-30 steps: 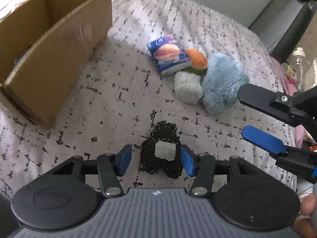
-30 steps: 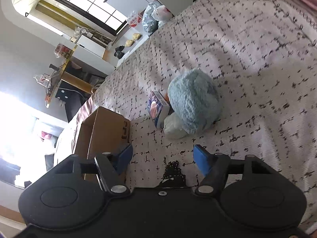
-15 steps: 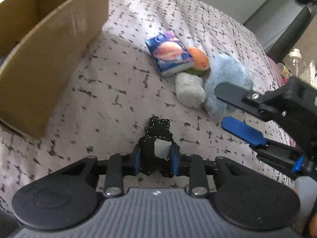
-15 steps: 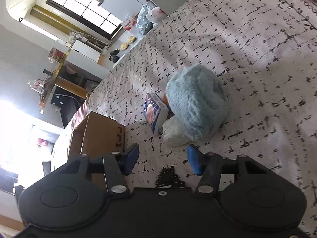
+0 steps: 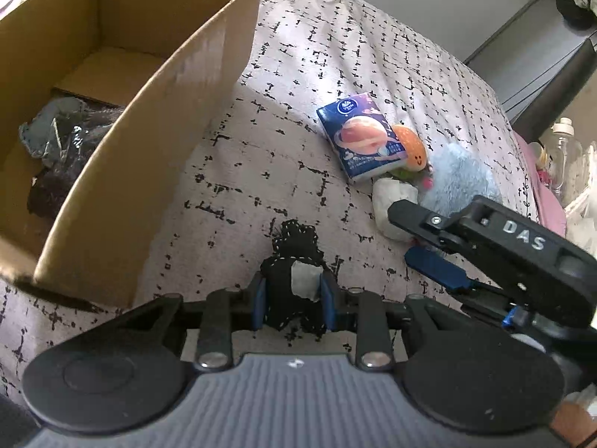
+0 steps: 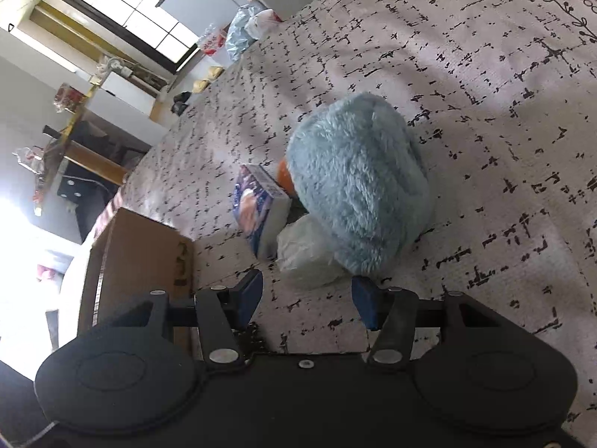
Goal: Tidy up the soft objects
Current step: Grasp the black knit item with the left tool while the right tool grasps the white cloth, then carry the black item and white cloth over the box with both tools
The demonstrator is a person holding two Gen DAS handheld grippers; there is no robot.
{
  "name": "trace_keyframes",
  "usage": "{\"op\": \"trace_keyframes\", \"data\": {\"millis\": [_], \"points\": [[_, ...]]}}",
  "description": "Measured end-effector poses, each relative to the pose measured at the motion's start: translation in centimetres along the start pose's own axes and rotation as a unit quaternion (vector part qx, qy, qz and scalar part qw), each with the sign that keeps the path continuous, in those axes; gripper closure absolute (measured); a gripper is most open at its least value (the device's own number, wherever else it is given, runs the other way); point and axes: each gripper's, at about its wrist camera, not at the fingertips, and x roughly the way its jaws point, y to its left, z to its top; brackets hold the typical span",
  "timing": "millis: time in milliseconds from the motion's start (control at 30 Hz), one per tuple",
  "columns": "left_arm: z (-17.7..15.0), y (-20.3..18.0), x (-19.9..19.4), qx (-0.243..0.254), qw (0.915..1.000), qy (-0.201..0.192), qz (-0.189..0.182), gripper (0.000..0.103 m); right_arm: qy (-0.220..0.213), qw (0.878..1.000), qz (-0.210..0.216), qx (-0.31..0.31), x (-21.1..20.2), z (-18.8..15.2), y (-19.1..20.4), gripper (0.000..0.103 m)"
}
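open brown cardboard box at left on the speckled grey-pink bedspread, holding crumpled grey-and-black soft items against its floor. left gripper clamped on a small black fabric toy with white stitching and a pale patch, blue pads pressed to both sides of it, near the box's front corner. cluster further right on the bedspread: blue rectangular tissue pack with a planet print, touching a small orange plush with a smiling face, a fluffy pale-blue plush ball, and a whitish crinkled plastic-wrapped bundle lying against the ball's lower edge. right gripper with jaws apart, nothing between them, aimed at the whitish bundle and just short of it; seen from the left wrist as a black arm crossing in front of the pale-blue ball. clear plastic bottles beyond the bed's right edge; window and cluttered shelves in the far room.
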Motion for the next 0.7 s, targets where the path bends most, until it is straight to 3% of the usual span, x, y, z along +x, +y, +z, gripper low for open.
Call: {"op": "trace_keyframes", "data": {"millis": [333, 367, 400, 700], "points": [[0.4, 0.9, 0.5, -0.026, 0.9995, 0.006, -0.017, 0.074, -0.026, 0.999, -0.023, -0.017, 1.5, -0.3, 0.9, 0.048], [0.4, 0.9, 0.4, -0.026, 0.9995, 0.005, -0.017, 0.074, -0.029, 0.999, -0.026, -0.023, 1.6, -0.3, 1.1, 0.05], [0.4, 1.0, 0.4, -0.026, 0.9995, 0.006, -0.018, 0.074, -0.033, 0.999, -0.033, -0.027, 1.5, -0.4, 1.2, 0.063], [0.1, 1.1, -0.7, -0.027, 0.9995, -0.005, -0.013, 0.074, -0.02, 0.998, -0.048, -0.03, -0.4, -1.2, 1.7, 0.063]]}}
